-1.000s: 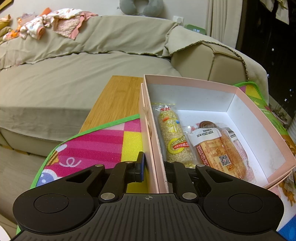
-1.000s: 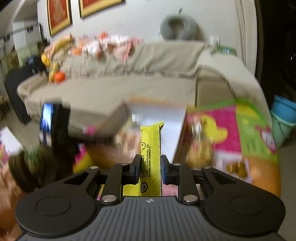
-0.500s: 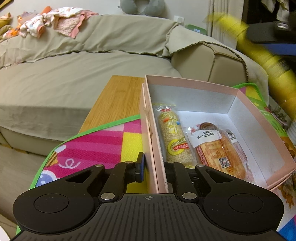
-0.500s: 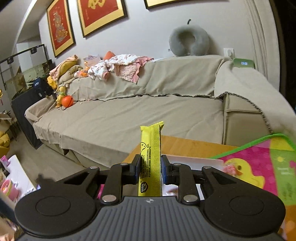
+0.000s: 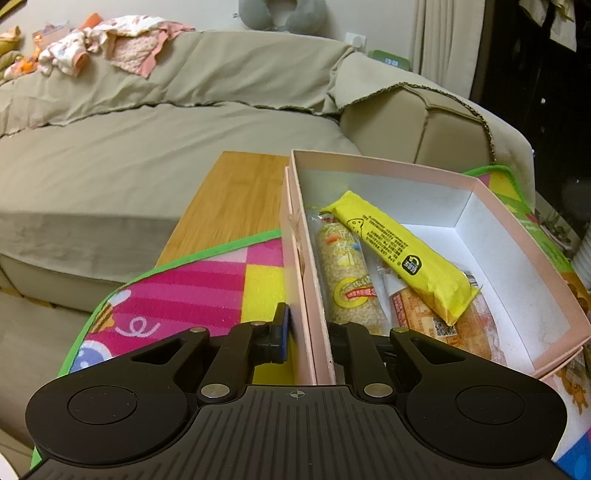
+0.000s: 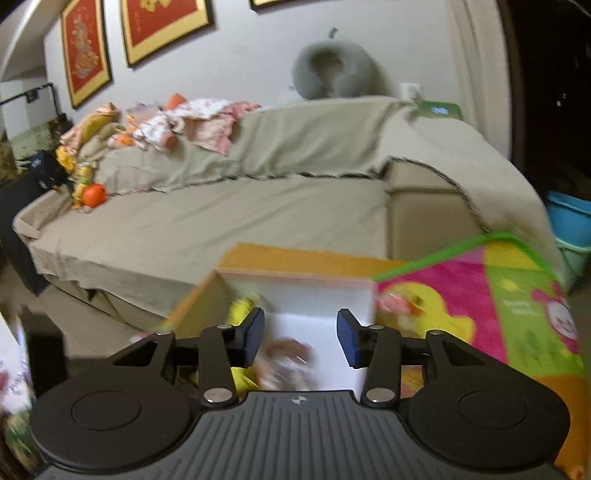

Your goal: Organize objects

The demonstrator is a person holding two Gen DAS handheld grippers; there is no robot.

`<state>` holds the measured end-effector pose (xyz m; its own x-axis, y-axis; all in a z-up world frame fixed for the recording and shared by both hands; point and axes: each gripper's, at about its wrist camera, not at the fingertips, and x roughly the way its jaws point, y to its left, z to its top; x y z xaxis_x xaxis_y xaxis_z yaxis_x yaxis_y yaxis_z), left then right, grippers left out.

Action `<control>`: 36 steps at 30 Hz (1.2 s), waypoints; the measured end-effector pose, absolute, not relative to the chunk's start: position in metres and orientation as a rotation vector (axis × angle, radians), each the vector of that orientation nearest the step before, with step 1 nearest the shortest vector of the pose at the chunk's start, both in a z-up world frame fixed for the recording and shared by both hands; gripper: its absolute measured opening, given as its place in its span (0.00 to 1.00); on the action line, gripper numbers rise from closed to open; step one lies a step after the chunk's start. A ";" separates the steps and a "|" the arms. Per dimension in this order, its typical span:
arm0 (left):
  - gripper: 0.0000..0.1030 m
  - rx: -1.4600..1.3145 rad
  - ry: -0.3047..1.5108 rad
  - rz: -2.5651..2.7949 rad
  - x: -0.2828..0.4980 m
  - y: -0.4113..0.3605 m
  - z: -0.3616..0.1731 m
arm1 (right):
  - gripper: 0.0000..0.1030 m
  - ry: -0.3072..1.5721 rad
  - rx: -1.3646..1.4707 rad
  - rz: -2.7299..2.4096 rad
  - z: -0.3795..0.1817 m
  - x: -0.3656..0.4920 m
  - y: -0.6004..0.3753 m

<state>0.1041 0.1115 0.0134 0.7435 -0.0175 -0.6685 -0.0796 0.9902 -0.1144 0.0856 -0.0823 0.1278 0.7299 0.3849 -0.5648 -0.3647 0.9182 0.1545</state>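
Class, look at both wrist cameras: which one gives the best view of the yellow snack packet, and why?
The left wrist view: the yellow snack packet is sharp, its print visible, lying diagonally across the other snacks inside the pink box. In the right wrist view only a blurred yellow sliver shows, beside the open right gripper.

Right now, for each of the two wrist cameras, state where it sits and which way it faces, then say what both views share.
Left wrist: sits on the left gripper, facing forward over the pink box toward the sofa; its fingers clamp the box's near wall.
Right wrist: sits on the right gripper, raised above the box, facing the sofa and framed pictures; its fingers are spread open, holding nothing.
Shared: the box, yellow snack bar, play mat, sofa, grey neck pillow.
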 end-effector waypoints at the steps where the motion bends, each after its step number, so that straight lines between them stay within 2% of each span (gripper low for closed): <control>1: 0.13 -0.137 0.733 0.035 0.104 0.111 0.014 | 0.42 0.643 0.029 0.398 0.124 0.085 -0.089; 6: 0.12 -0.128 0.736 0.040 0.105 0.109 0.014 | 0.43 0.678 0.044 0.312 0.115 0.099 -0.125; 8: 0.12 -0.124 0.738 0.041 0.105 0.108 0.014 | 0.47 0.695 0.082 0.301 0.115 0.116 -0.137; 16: 0.12 -0.114 0.741 0.035 0.104 0.109 0.015 | 0.47 0.875 0.325 0.218 0.077 0.245 -0.150; 21: 0.12 -0.118 0.742 0.031 0.105 0.110 0.015 | 0.46 0.979 0.324 0.137 0.040 0.300 -0.137; 23: 0.13 -0.122 0.742 0.028 0.105 0.110 0.015 | 0.45 0.990 0.292 0.166 0.036 0.300 -0.131; 25: 0.12 -0.123 0.740 0.033 0.105 0.110 0.015 | 0.38 1.005 0.215 0.227 0.037 0.292 -0.126; 28: 0.11 -0.150 0.742 0.025 0.104 0.114 0.015 | 0.32 1.031 0.183 0.260 0.040 0.272 -0.134; 36: 0.11 -0.139 0.739 0.042 0.102 0.110 0.015 | 0.32 1.034 0.120 0.232 0.049 0.214 -0.177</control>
